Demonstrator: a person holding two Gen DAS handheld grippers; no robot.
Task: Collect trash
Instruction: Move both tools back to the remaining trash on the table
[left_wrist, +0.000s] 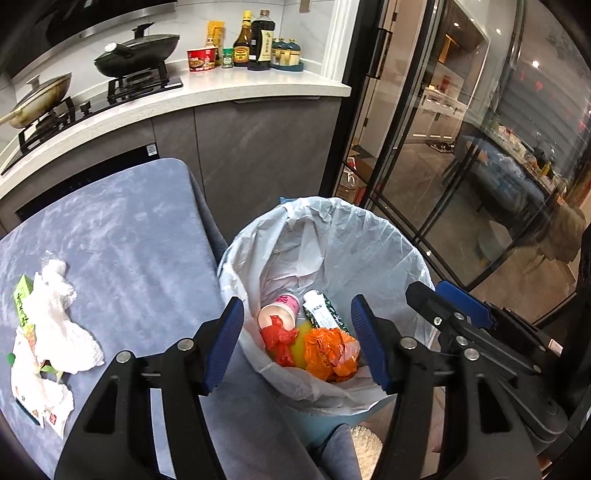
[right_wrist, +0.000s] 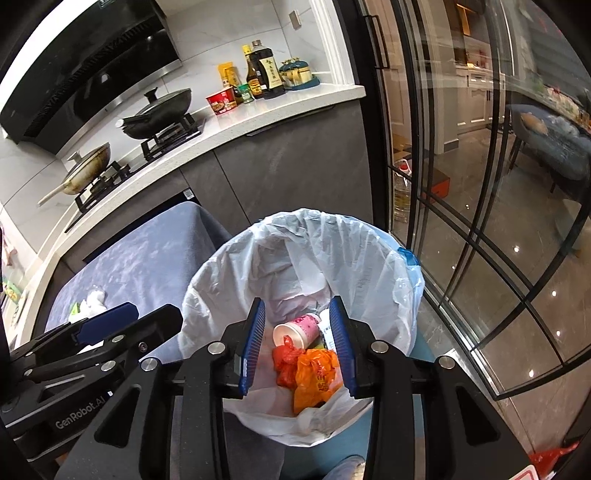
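Note:
A bin lined with a white bag (left_wrist: 369, 236) (right_wrist: 369, 251) stands on the floor beside a blue-covered table (left_wrist: 122, 229) (right_wrist: 147, 251). Inside lie a pink paper cup (left_wrist: 280, 308) (right_wrist: 299, 328), a red bag (left_wrist: 279, 341) (right_wrist: 286, 363), an orange bag (left_wrist: 328, 350) (right_wrist: 314, 376) and a white tube (left_wrist: 325, 314). My left gripper (left_wrist: 299, 345) is open and empty above the bin's near side. My right gripper (right_wrist: 301, 347) is open and empty above the bin; it also shows at the right in the left wrist view (left_wrist: 458, 306). Crumpled white tissues (left_wrist: 55, 317) (right_wrist: 94, 299) and wrappers (left_wrist: 24, 306) lie on the table's left part.
A white kitchen counter (left_wrist: 258, 88) (right_wrist: 295, 99) behind the table holds a stove with two pans (left_wrist: 136, 55) (right_wrist: 159, 110), bottles (left_wrist: 262, 40) and a noodle cup (left_wrist: 201, 59). Grey cabinets (left_wrist: 266, 155) stand behind the bin. A glass door with black frames (left_wrist: 443, 147) (right_wrist: 480, 221) is at the right.

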